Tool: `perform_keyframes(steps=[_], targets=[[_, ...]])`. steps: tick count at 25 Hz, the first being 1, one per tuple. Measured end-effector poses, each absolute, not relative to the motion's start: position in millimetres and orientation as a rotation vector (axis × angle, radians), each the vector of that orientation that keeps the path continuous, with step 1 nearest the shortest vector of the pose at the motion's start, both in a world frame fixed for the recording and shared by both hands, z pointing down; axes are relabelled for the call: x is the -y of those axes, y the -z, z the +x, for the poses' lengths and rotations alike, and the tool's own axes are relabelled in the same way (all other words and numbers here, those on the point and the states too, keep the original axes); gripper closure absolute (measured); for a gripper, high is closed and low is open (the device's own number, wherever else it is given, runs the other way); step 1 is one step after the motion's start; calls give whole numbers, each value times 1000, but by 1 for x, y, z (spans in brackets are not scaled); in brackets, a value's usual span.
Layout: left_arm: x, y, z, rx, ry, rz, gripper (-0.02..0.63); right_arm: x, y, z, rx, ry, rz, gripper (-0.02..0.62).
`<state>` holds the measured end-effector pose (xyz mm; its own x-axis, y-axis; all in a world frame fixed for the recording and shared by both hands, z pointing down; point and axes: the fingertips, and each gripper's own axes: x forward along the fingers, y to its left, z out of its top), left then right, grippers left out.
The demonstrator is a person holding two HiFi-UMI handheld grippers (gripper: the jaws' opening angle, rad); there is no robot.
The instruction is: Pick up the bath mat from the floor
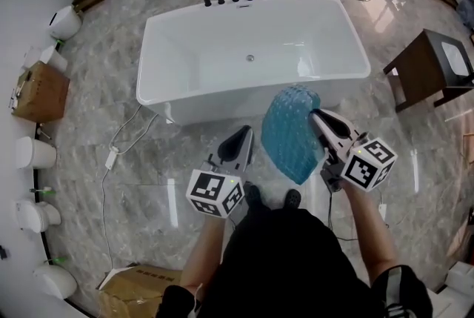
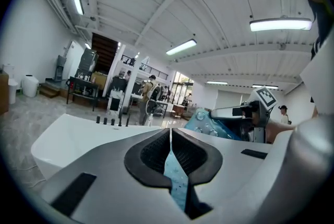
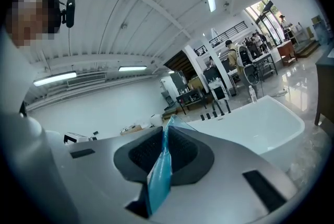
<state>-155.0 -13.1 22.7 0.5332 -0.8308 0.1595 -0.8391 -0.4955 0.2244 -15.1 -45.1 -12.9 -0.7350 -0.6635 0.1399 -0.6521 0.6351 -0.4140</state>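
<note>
The bath mat (image 1: 290, 133) is a blue see-through sheet with a bumpy surface. It hangs off the floor in front of the bathtub, held up between my two grippers. My left gripper (image 1: 246, 134) is shut on the mat's left edge; in the left gripper view a blue strip of bath mat (image 2: 172, 173) is pinched between the jaws of the left gripper (image 2: 170, 134). My right gripper (image 1: 315, 117) is shut on the mat's right side, and in the right gripper view the bath mat (image 3: 159, 171) runs between the closed pads of the right gripper (image 3: 164, 137).
A white bathtub (image 1: 185, 50) with black taps stands just ahead. A brown side table (image 1: 422, 64) is at the right. Cardboard boxes (image 1: 41, 90) and white toilets (image 1: 33, 153) line the left wall. A white cable (image 1: 111, 155) lies on the marble floor.
</note>
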Motion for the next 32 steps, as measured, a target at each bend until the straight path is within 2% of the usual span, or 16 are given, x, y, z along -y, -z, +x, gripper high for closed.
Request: perform_keyframes(steps=[7,32], targets=[[8,0,-106,1385,-27,2573,583,34,46,21,-2794,590,-1122,558],[5,19,-96,1393,-59,2607,583,26,59,44,-2744,527,-1150,560]])
